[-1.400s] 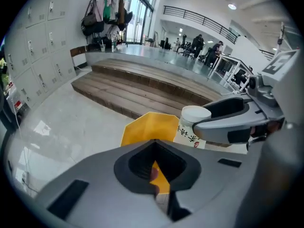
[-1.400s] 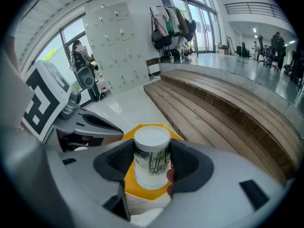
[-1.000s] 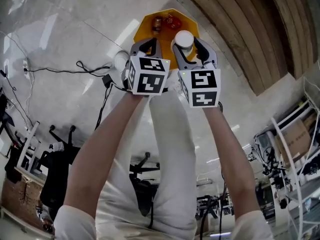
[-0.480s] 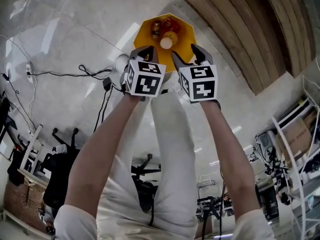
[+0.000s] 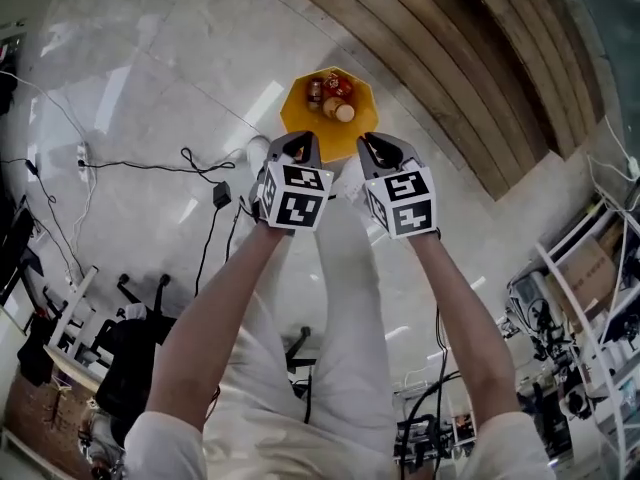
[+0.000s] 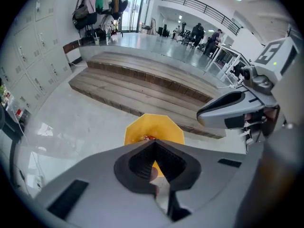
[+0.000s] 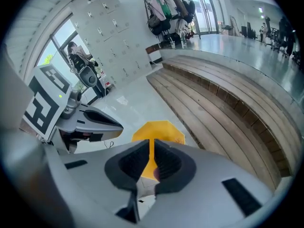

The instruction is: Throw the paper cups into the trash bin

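Head view — trash bin [image 5: 298, 126]; labels [image 5: 338, 86] illegible.

readable text: none that we can make out in any view
marker cubes [image 5: 294, 196]: we see only black-and-white square patterns, 0 letters or digits
cans [image 5: 316, 92] in trash bin [image 5: 296, 120]: print too small for us

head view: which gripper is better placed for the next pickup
Left, probably: the left gripper is empty, jaws shut, and the white object on the floor, perhaps a cup, lies beside it.
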`<state>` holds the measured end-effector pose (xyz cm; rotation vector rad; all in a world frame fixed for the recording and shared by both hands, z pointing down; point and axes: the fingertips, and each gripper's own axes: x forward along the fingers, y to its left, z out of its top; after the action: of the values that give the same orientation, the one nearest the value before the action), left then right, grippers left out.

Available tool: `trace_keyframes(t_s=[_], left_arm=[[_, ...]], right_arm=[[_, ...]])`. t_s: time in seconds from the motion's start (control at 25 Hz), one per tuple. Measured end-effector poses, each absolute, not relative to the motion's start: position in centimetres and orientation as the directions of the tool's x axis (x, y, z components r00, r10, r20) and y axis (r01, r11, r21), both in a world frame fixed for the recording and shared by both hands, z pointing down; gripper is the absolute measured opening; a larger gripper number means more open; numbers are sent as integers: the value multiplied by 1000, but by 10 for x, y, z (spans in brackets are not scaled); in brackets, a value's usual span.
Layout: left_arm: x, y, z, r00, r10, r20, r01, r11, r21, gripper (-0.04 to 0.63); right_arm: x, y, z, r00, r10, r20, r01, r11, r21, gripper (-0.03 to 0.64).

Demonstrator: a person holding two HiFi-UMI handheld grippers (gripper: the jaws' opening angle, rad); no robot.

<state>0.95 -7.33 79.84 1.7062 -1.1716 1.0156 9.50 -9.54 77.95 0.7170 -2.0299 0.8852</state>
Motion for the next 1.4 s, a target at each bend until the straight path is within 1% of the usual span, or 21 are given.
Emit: trace_keyframes(t_s=[0.16,0.4,0.6,0.72,0.88,1.12,1.4], left_arm=[[7,-76,735,255,-333,908,-952,-248,177,6],[5,-83,623,297,-405,865,-948,-233,217,6],[4,-83,536,328,-451,830,-938,-260,230,6],[8,-73,481,351,-453,820,-922,-319,218,6],[16,-66,401,409,-499,764,-897,-375,236,6],[17,-49,299,453,-577,680,-876,-428,221,6],[10,-36,195,481,-690,540,-871,-446,206,6]], right_arm=[[98,-100,723,-537,-195,821,-734,587,-341,17],[90,-107,609,-578,-236,781,-713,612,-343,8],[80,-100,517,-628,-240,741,-658,672,-340,8],[79,-88,461,-657,-245,713,-631,697,-341,8],[82,-78,389,-687,-293,665,-631,694,-346,8],[89,-65,287,-712,-412,569,-656,678,-330,8],[84,-42,179,-754,-484,445,-626,734,-263,8]])
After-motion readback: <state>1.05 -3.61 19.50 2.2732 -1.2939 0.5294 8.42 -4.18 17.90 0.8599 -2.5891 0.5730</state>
